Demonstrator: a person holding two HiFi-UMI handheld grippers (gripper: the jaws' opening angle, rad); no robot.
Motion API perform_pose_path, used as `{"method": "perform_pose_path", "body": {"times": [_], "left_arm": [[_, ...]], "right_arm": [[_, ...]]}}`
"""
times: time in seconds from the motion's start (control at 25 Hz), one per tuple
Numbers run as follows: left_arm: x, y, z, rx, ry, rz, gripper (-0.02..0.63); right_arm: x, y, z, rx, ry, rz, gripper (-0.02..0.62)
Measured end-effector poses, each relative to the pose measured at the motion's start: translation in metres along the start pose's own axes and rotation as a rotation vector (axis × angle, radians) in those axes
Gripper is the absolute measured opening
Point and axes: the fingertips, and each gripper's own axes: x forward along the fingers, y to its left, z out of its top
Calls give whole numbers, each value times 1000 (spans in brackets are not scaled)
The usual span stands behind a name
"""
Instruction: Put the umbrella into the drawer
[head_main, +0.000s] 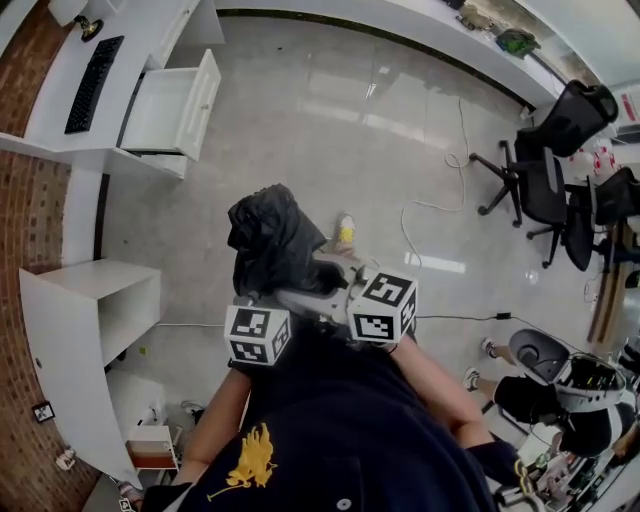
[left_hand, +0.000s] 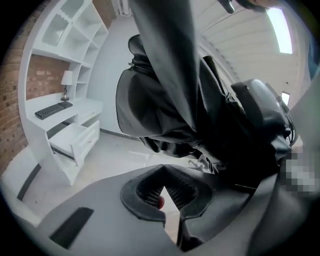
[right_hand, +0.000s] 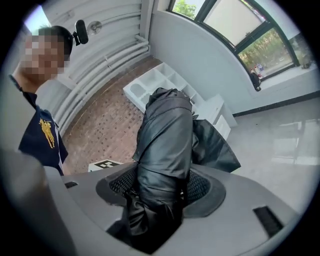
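The right hand-held gripper (right_hand: 158, 190) clamps the folded black umbrella (right_hand: 165, 145), the left hand-held gripper (left_hand: 165, 195) closed on nothing nearby, well apart from the open drawer (head_main: 203, 100), whose rim the loose canopy could snag.

A glossy floor (head_main: 330, 130) is filling the frame, a white cable (head_main: 404, 228) lying at centre right and black office chairs (head_main: 545, 170) standing at right. At upper left, a keyboard (head_main: 93, 84) is lying on the white desk (head_main: 48, 100) beside an open drawer (head_main: 170, 110).
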Motion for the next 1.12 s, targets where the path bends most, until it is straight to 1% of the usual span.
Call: {"method": "perform_pose_path", "body": {"times": [0.2,0.32,0.44,0.52,0.68,0.84,0.96,1.12], "left_arm": [[9,-16,10,0,-72,20,17],[14,-27,29,15,-138,71,17],[32,-50,49,36,-207,127,17],[42,-58,62,32,-254,197,17],[48,-67,82,4,-323,410,17],[66,-104,112,9,-378,577,17],[56,-116,111,-12,-401,664,17],[35,-116,96,-24,-411,741,17]], "right_arm": [[-22,-14,6,-3,-23,13,259],[-38,-25,20,-36,-20,35,259],[-70,-42,39,-101,-12,72,256],[-96,-58,50,-149,-7,84,255],[-149,-94,75,-199,15,147,253],[-219,-145,122,-259,12,157,253],[-240,-159,138,-274,8,159,253],[-239,-163,141,-281,2,167,253]]}}
